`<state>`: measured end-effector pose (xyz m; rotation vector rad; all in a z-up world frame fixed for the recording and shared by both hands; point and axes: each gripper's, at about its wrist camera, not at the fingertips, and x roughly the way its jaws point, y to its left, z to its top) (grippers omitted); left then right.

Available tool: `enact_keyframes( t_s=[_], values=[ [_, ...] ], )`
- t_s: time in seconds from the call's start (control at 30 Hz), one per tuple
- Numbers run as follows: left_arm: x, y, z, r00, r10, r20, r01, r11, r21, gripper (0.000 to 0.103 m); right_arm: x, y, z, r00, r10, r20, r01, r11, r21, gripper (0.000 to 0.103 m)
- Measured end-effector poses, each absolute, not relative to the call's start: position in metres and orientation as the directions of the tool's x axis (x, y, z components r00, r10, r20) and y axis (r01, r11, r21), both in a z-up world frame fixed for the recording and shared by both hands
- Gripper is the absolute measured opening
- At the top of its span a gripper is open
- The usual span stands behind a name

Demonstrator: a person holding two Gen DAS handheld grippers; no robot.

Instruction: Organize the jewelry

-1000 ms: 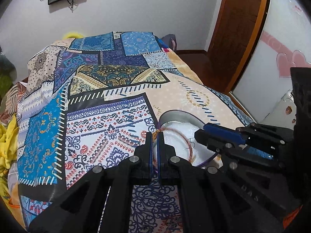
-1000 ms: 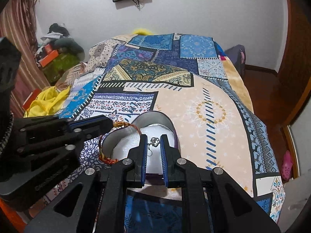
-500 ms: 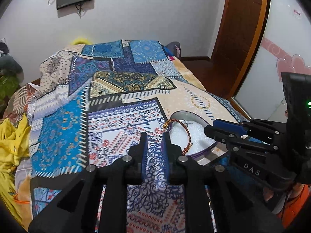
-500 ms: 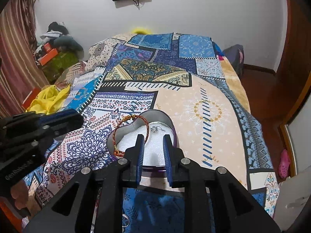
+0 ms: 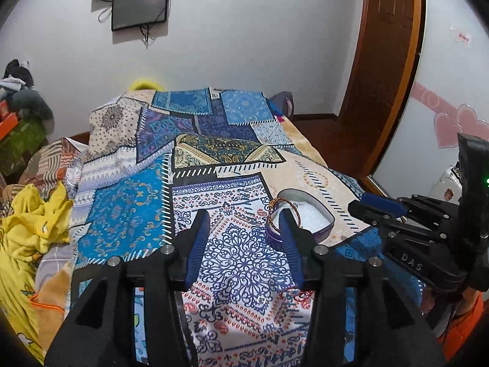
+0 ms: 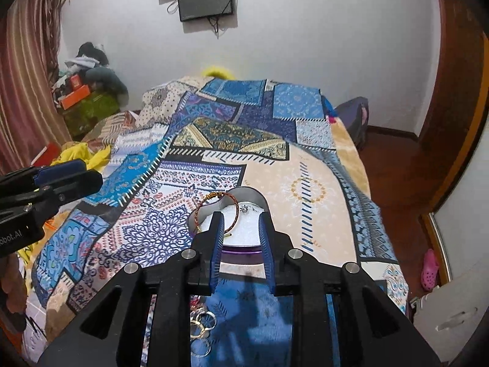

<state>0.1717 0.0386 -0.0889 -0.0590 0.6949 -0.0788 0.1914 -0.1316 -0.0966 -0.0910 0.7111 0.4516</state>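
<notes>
— What are your fingers doing?
— Both pairs stand wide apart, holding nothing: my left gripper (image 5: 244, 229) and right gripper (image 6: 241, 229) hover above the bed (image 6: 321, 165).
— The jewelry?
— The red bracelet (image 6: 214, 205) leans on the heart-shaped tin (image 6: 244, 192)'s rim; a small silver piece (image 6: 244, 209) lies inside.

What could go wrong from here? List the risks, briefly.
1. The red-gold bracelet lies half over the rim of the heart-shaped tin, not fully inside; a nudge could tip it onto the bedspread.
2. The tin sits on soft bedding, so pressing near it may tilt it and spill the small silver piece.
3. The rings beneath the right gripper could be overlooked.
</notes>
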Motion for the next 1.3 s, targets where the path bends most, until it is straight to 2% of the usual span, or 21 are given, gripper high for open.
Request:
enact_keyframes(
  t_s=[0.1, 0.17, 0.3, 0.67, 1.3],
  values=[
    [0.16, 0.036, -0.084, 0.774, -0.093, -0.627, 0.063, 0.996, -0.069, 0.052, 0.179, -0.135, -0.088, 0.706, 0.356, -0.612, -0.409, 0.911, 0.057, 0.041],
    [0.152, 0.033, -0.081, 0.781, -0.086, -0.618, 0.065, 0.996, -0.057, 0.055, 0.17, -0.136, -0.084, 0.73, 0.346, -0.589, -0.4, 0.916, 0.042, 0.045],
    [0.138, 0.029, -0.078, 0.793, -0.072, -0.604, 0.058, 0.997, -0.041, 0.065, 0.157, -0.138, -0.078, 0.743, 0.348, -0.572, -0.401, 0.915, 0.037, 0.045],
    [0.121, 0.016, -0.083, 0.774, -0.082, -0.628, 0.083, 0.996, -0.027, 0.066, 0.143, -0.138, -0.089, 0.725, 0.348, -0.594, -0.441, 0.897, -0.013, 0.045],
    [0.124, 0.014, -0.148, 0.631, -0.103, -0.769, 0.104, 0.993, -0.048, 0.066, 0.132, -0.123, -0.164, 0.547, 0.346, -0.762, -0.536, 0.845, -0.001, 0.045]
  ],
)
